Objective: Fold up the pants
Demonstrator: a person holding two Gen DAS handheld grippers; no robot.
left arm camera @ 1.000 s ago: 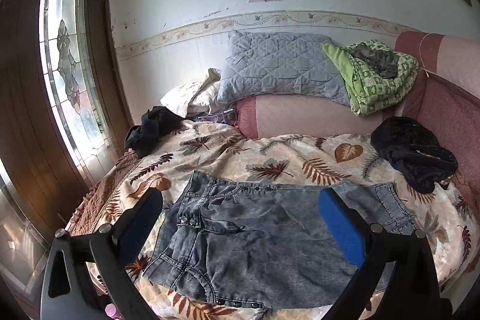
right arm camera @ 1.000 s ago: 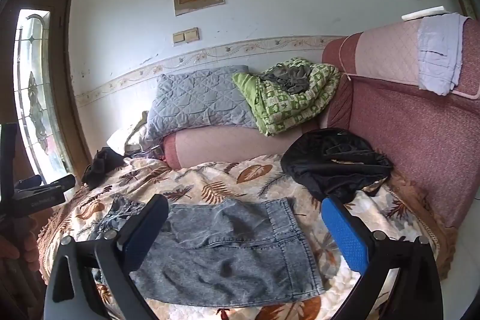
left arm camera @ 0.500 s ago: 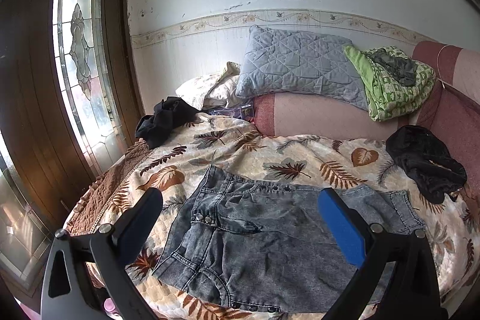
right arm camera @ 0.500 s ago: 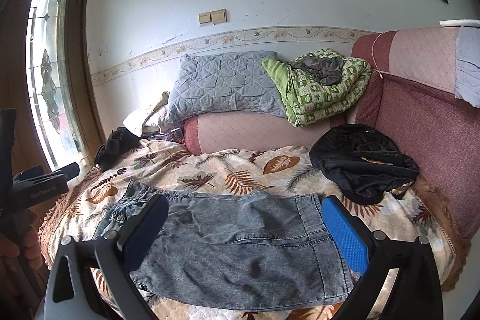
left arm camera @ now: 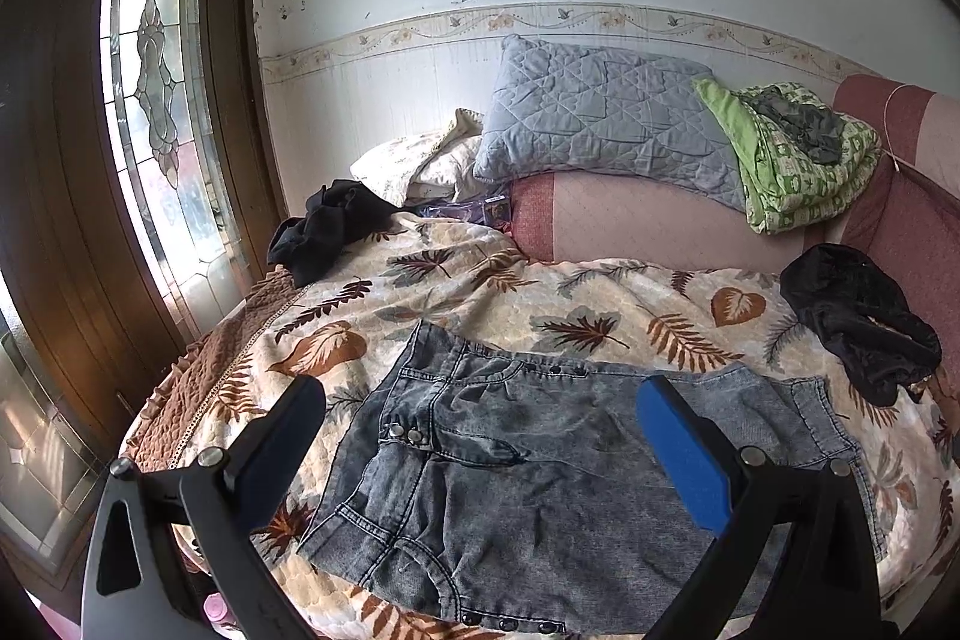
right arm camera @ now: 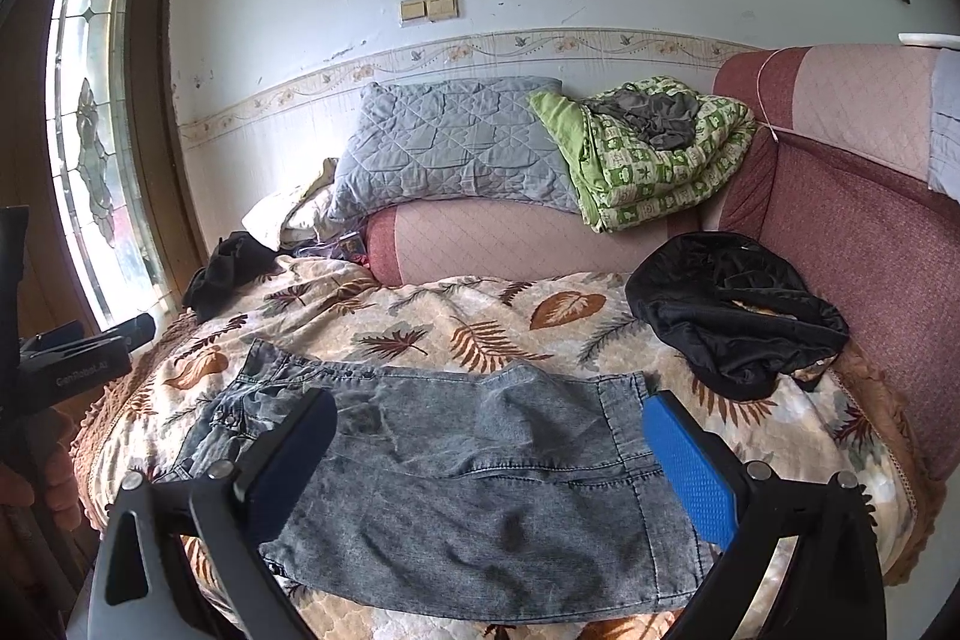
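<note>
Grey-blue denim pants (left arm camera: pixel 528 484) lie flat on a leaf-patterned bedspread (left arm camera: pixel 492 292), waistband to the left, leg hems to the right. In the right wrist view the same pants (right arm camera: pixel 468 478) fill the near part of the bed. My left gripper (left arm camera: pixel 480 418) hovers open above the waist end, nothing between its blue pads. My right gripper (right arm camera: pixel 489 436) hovers open above the leg end, also empty. At the left edge of the right wrist view I see the left gripper's body (right arm camera: pixel 78 358) with a hand beneath it.
One black garment (right arm camera: pixel 732 310) lies at the right of the bed, another black one (left arm camera: pixel 324 226) at the far left. A grey quilted pillow (left arm camera: pixel 600 124) and a green blanket (right arm camera: pixel 648 154) rest on the pink sofa back (right arm camera: pixel 840 220). A glass door (left arm camera: pixel 162 100) stands left.
Both grippers have drawn back and turned a little left, so the pants sit further right in each view. Both stay open and the pants have not moved.
</note>
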